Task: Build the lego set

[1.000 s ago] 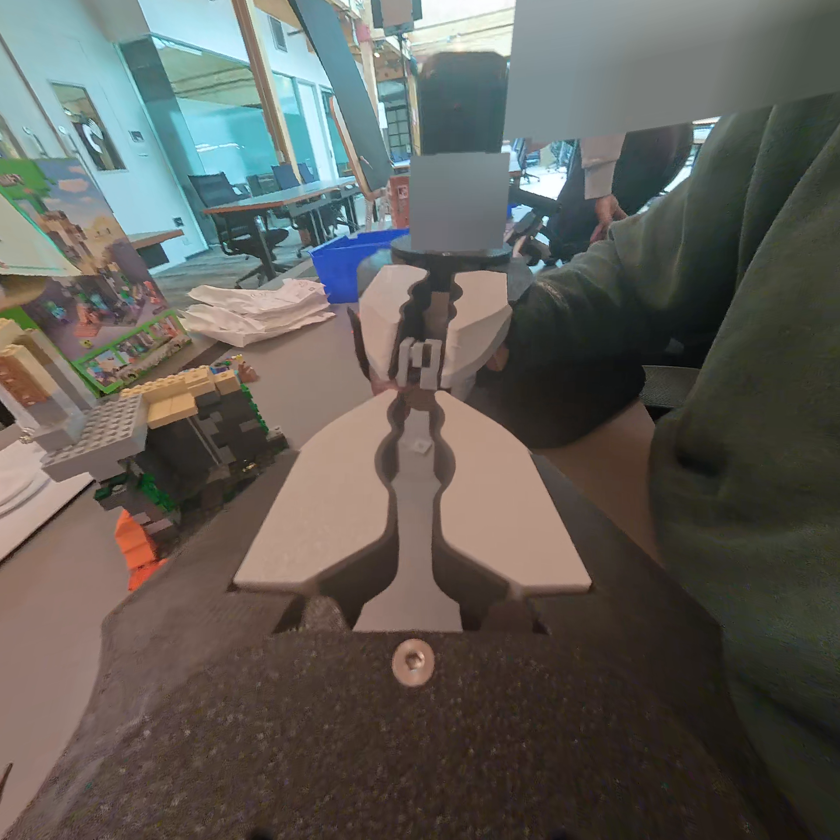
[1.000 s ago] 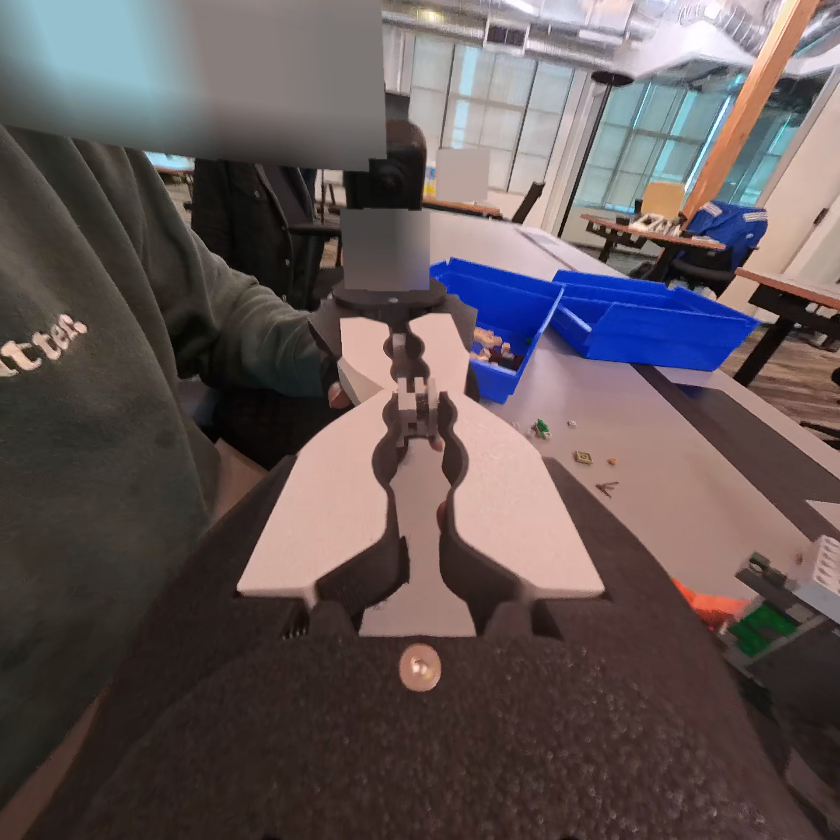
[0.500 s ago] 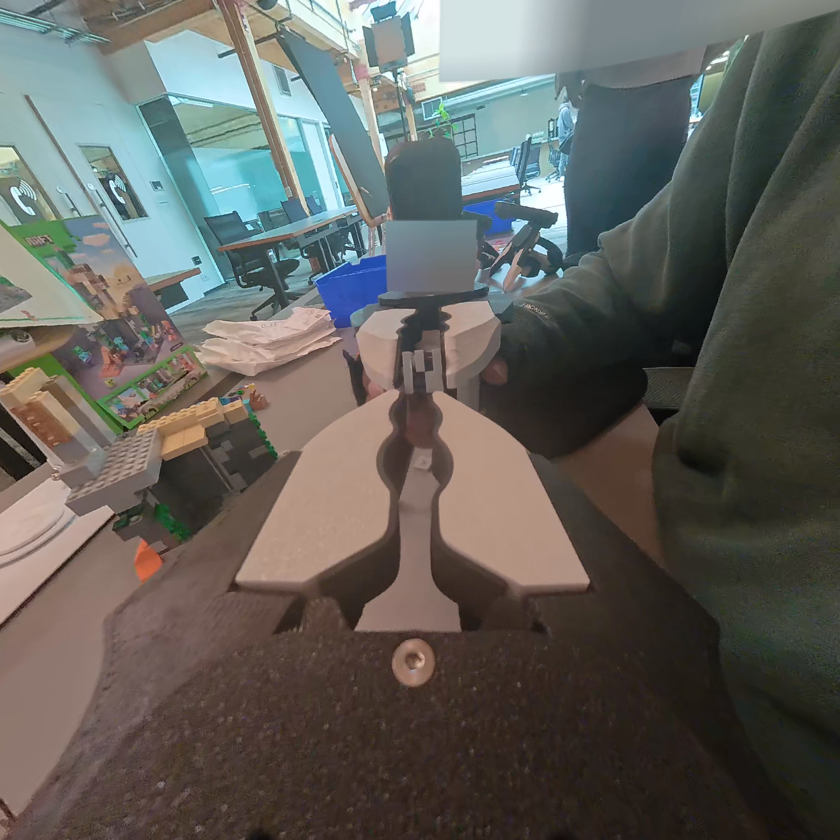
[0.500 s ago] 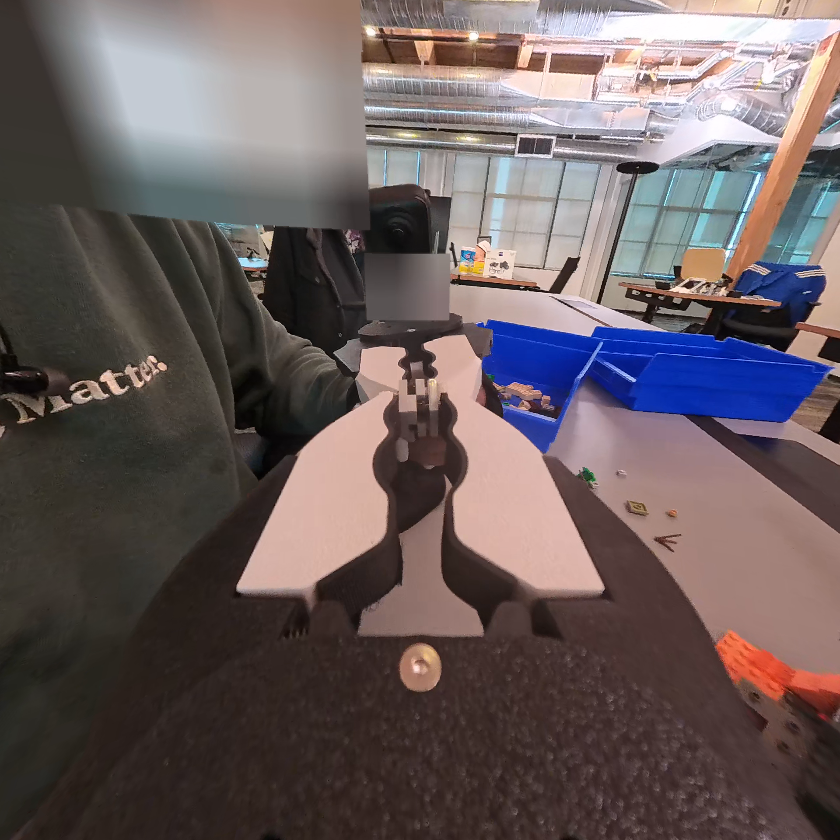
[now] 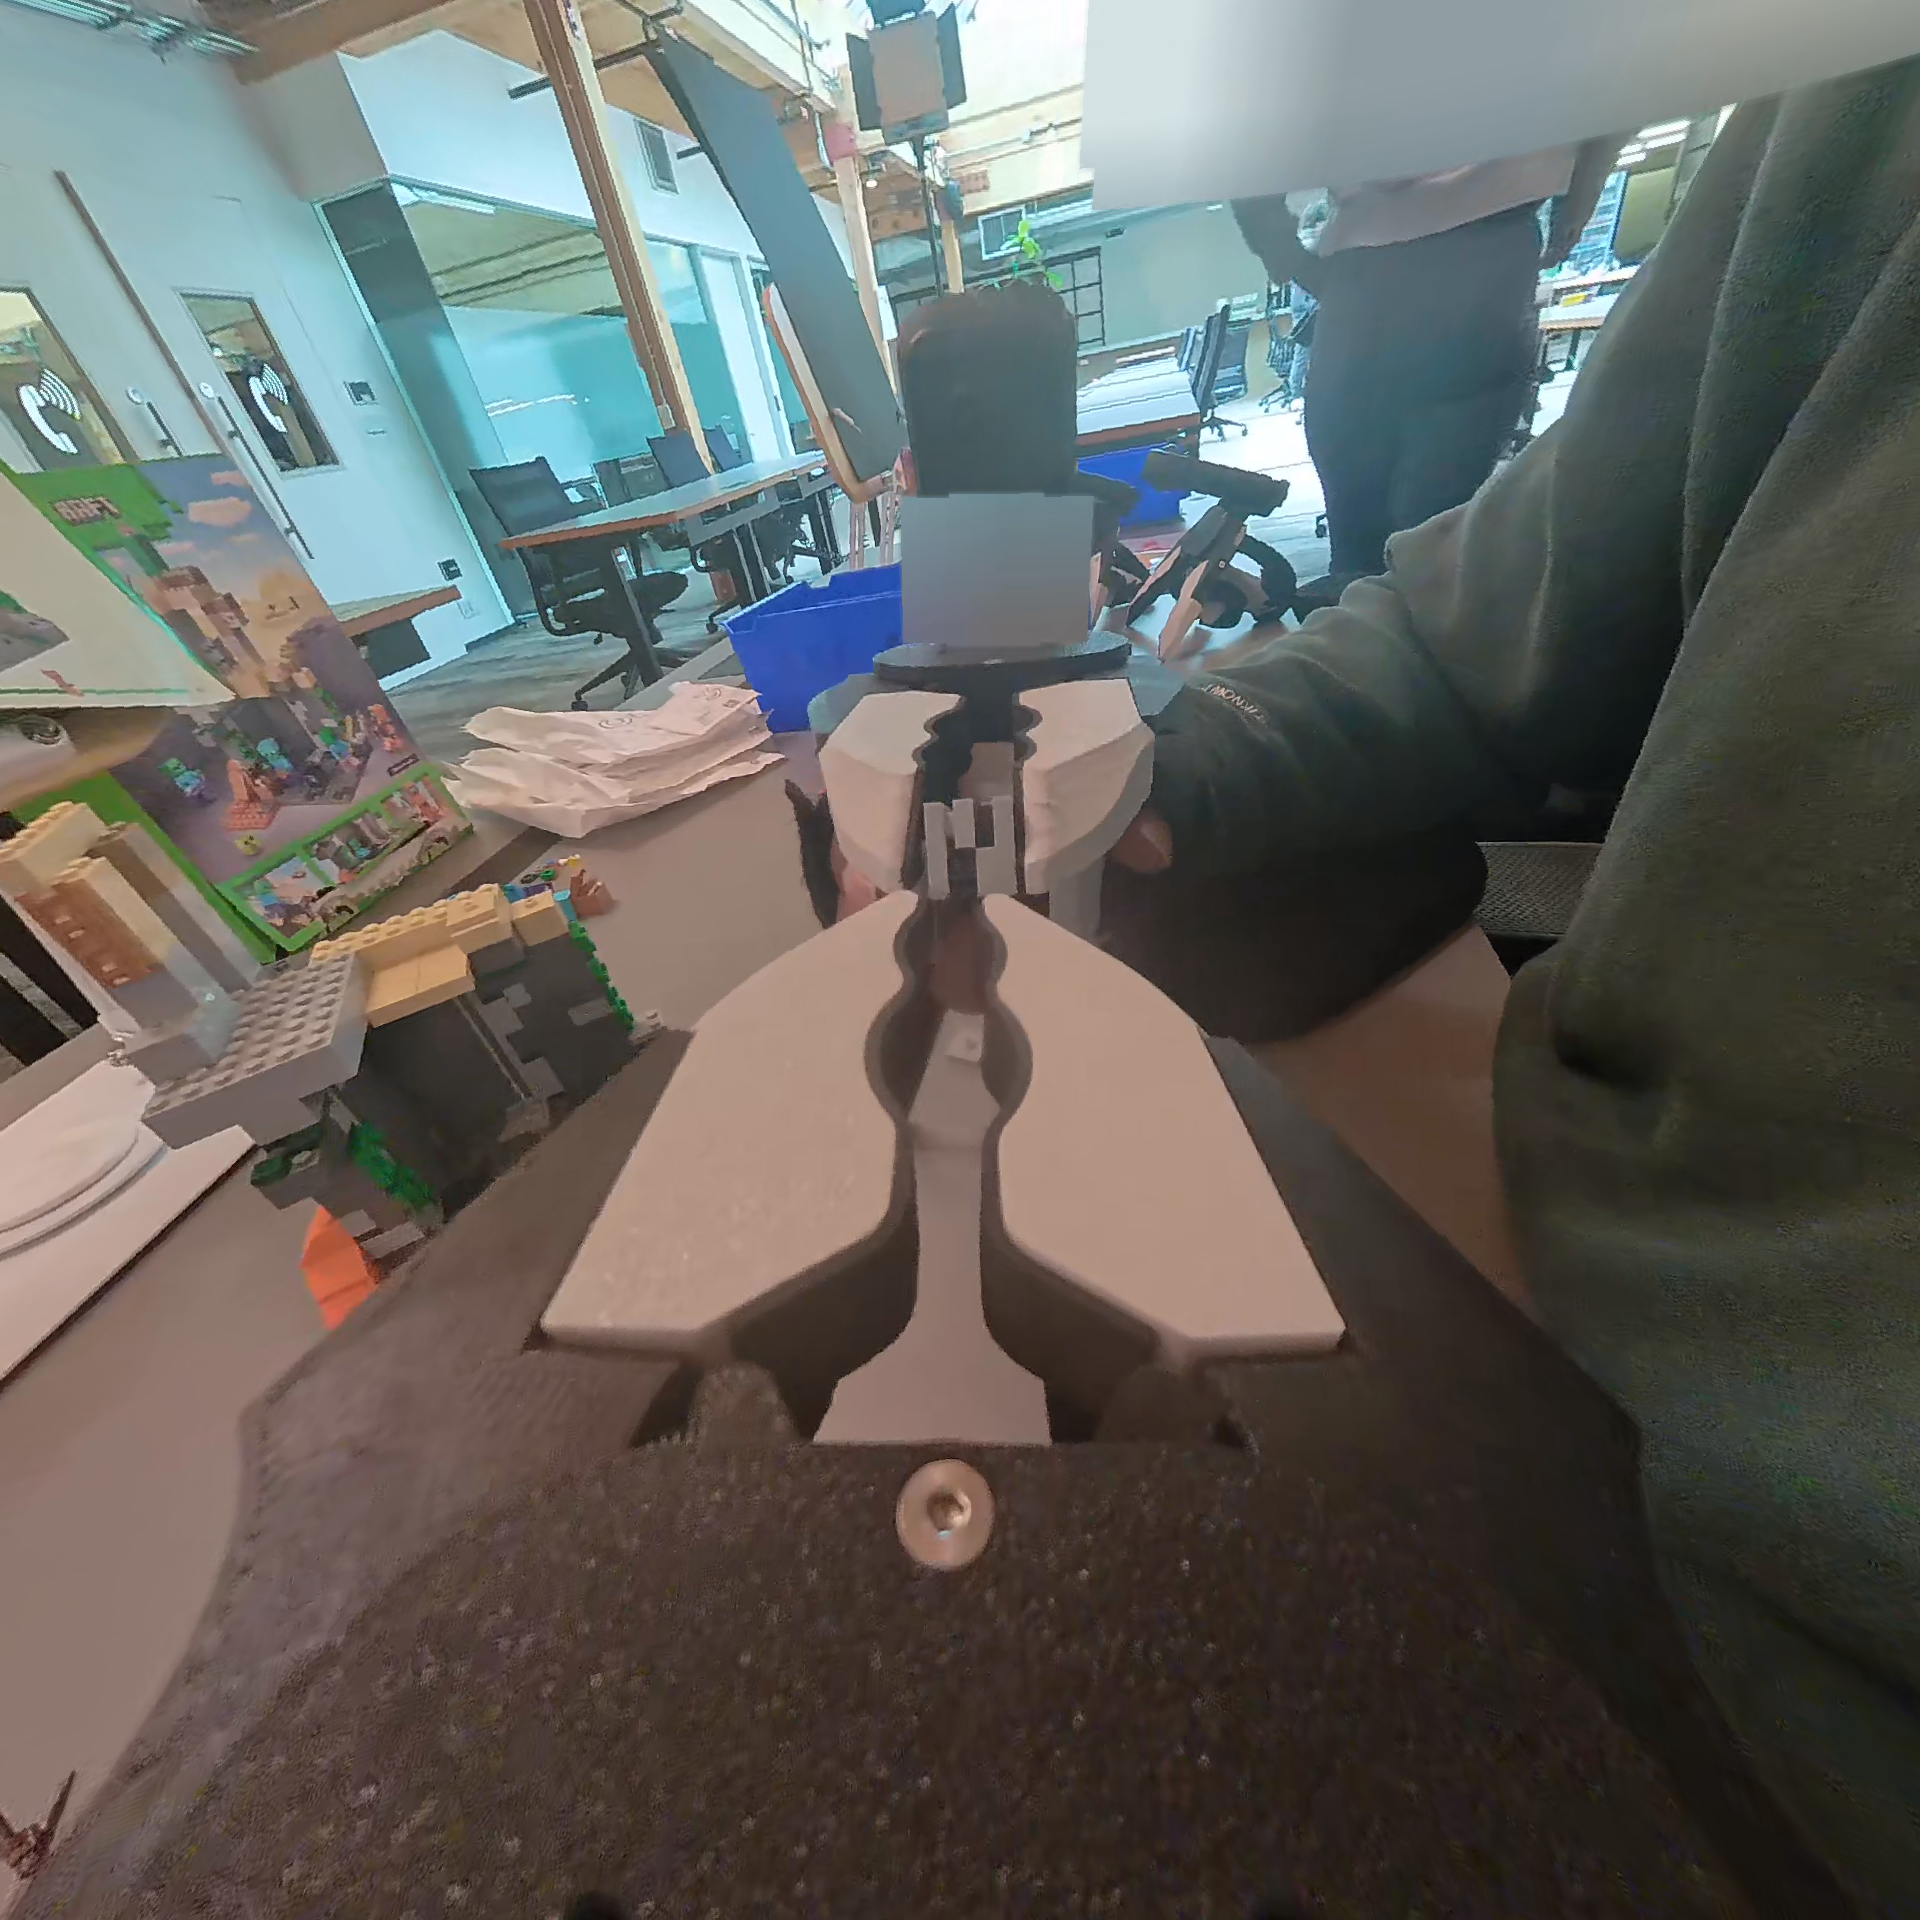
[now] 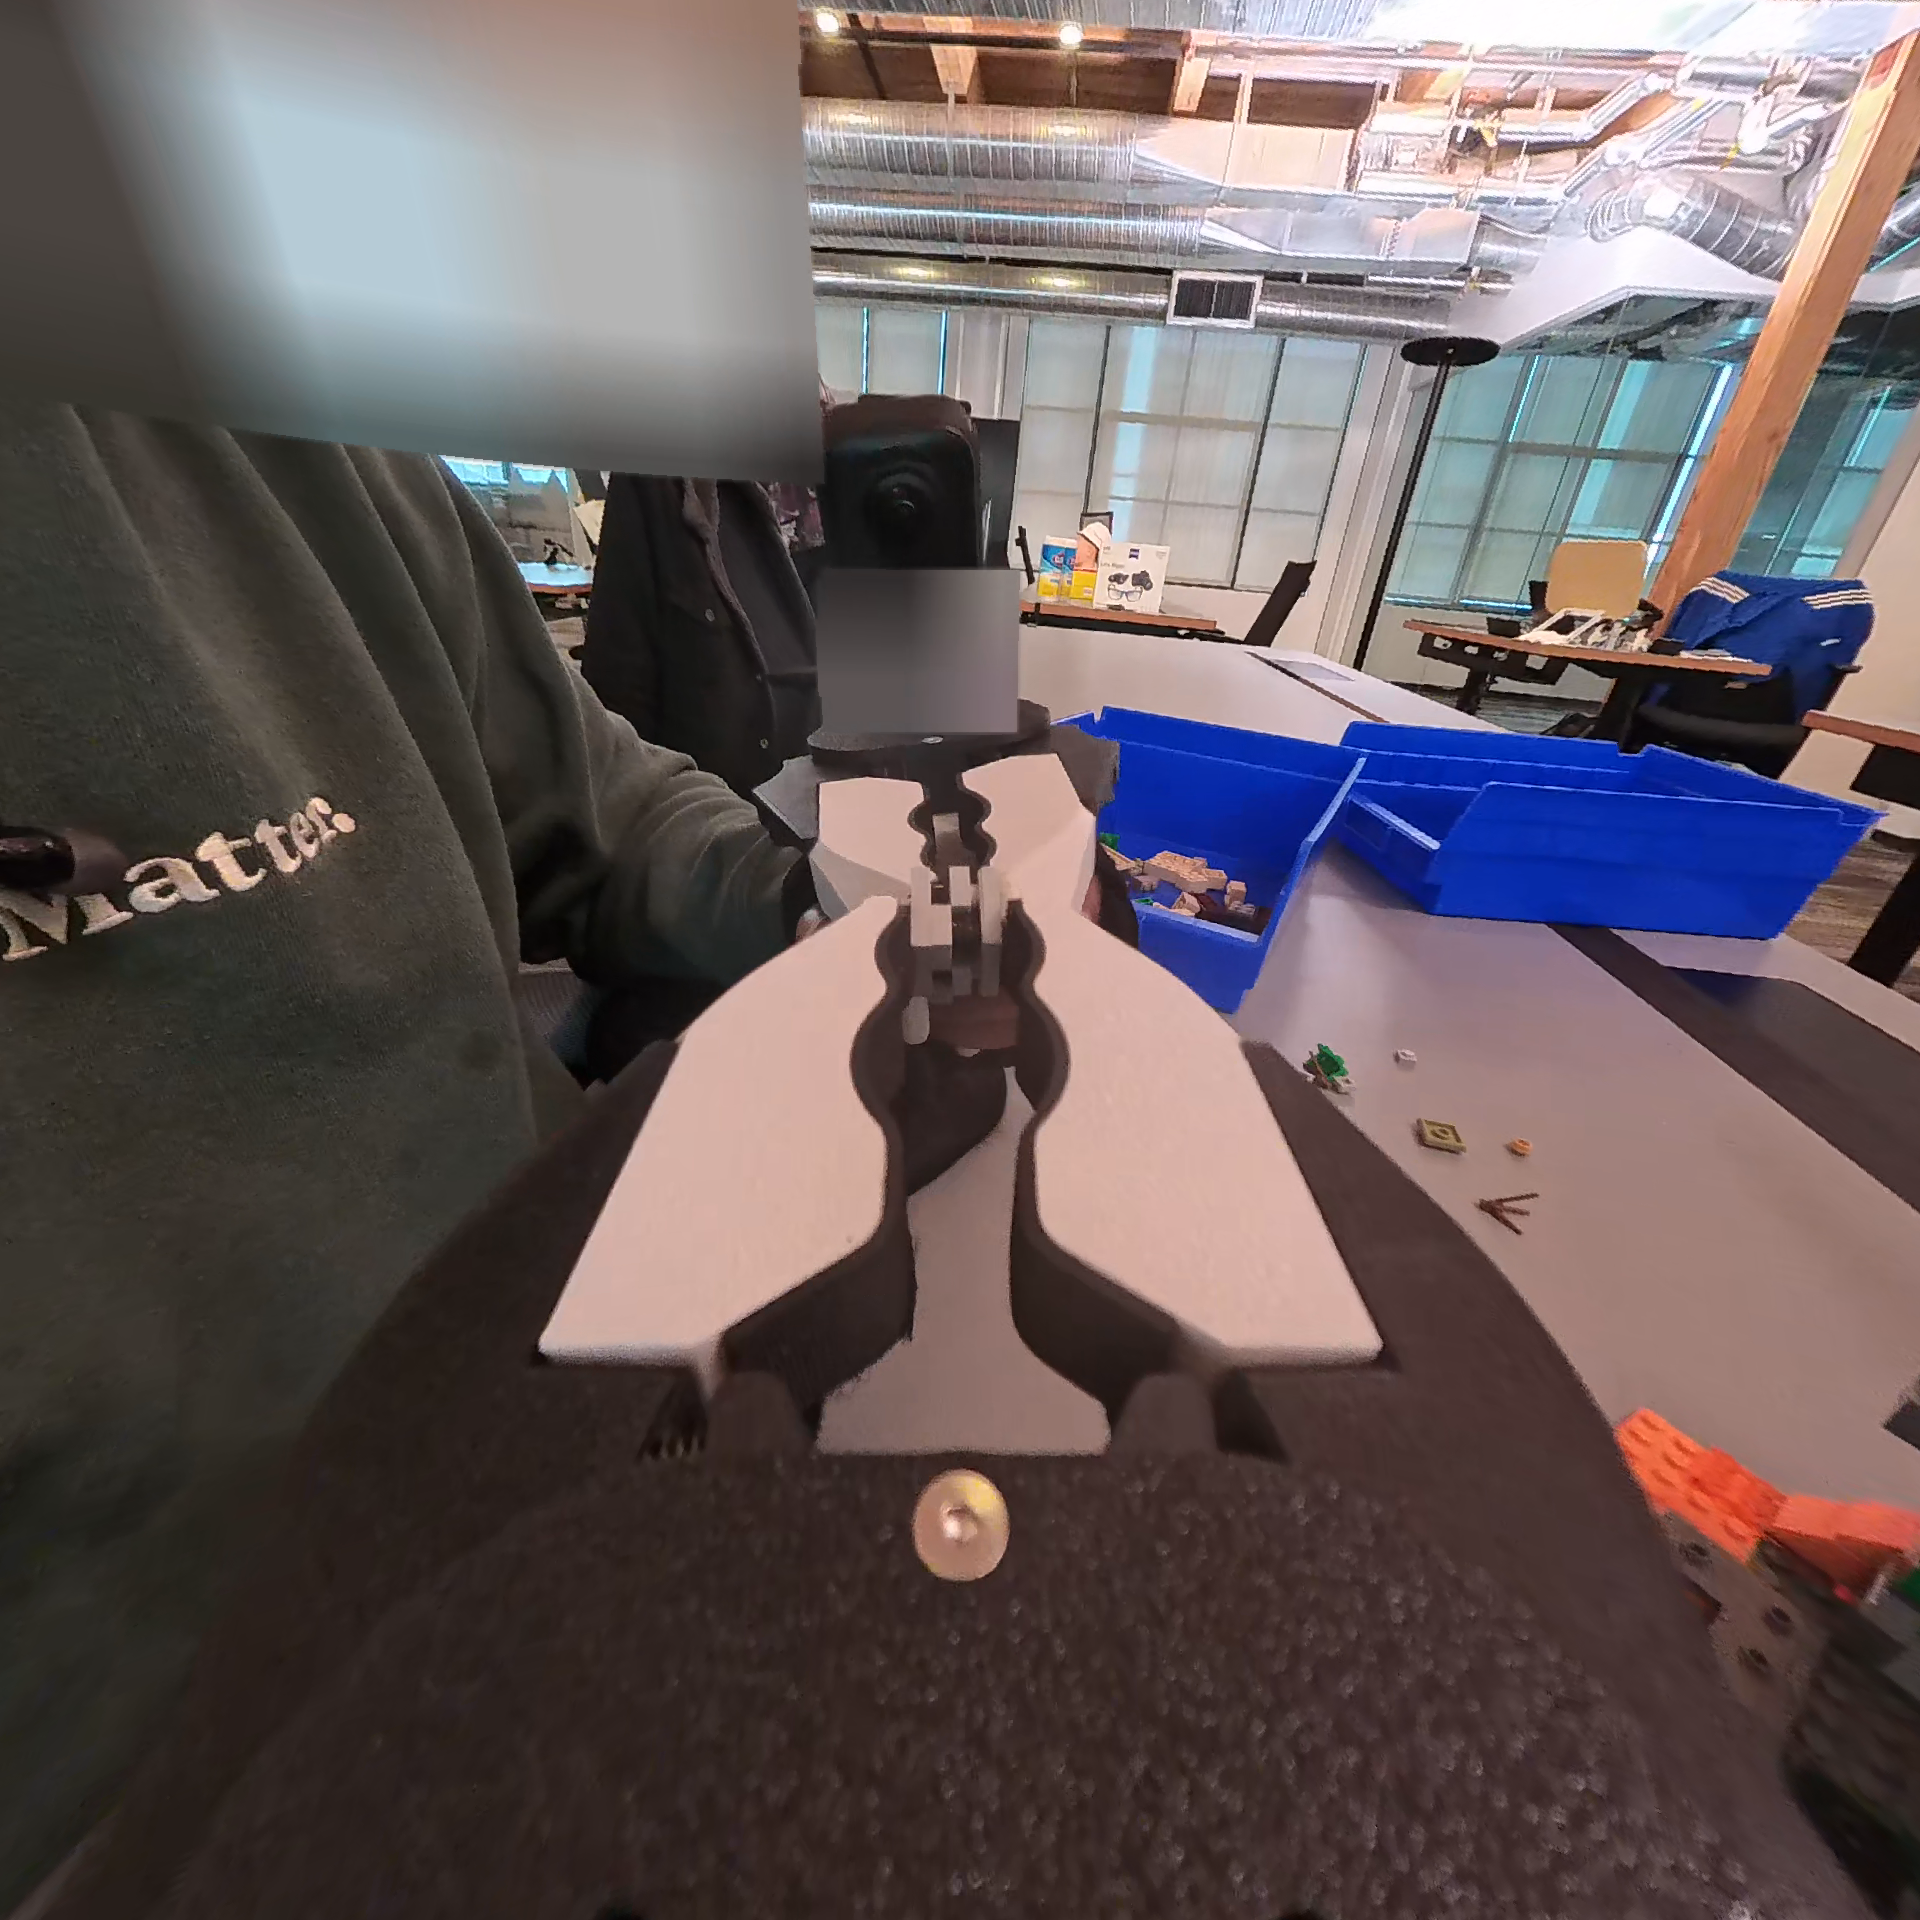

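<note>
My two grippers face each other tip to tip above the table, in front of a person in a green sweatshirt. My left gripper is shut, with a small brown piece between its fingers. My right gripper is shut on a small grey-and-white lego assembly with a brown part at its base. The same assembly shows in the left wrist view, sitting in the right gripper's tips. The two held parts touch. The partly built grey, tan and green lego model stands on the table to the left.
The lego set box and white bags lie behind the model. A white plate is at far left. Blue bins stand at the back; one holds loose bricks. Small loose pieces and orange bricks lie at right. The grippers are tip to tip, or close to it.
Both grippers have tilted upward together while staying tip to tip, so more of the room shows. The small assembly sits deeper between the right gripper's fingers.
</note>
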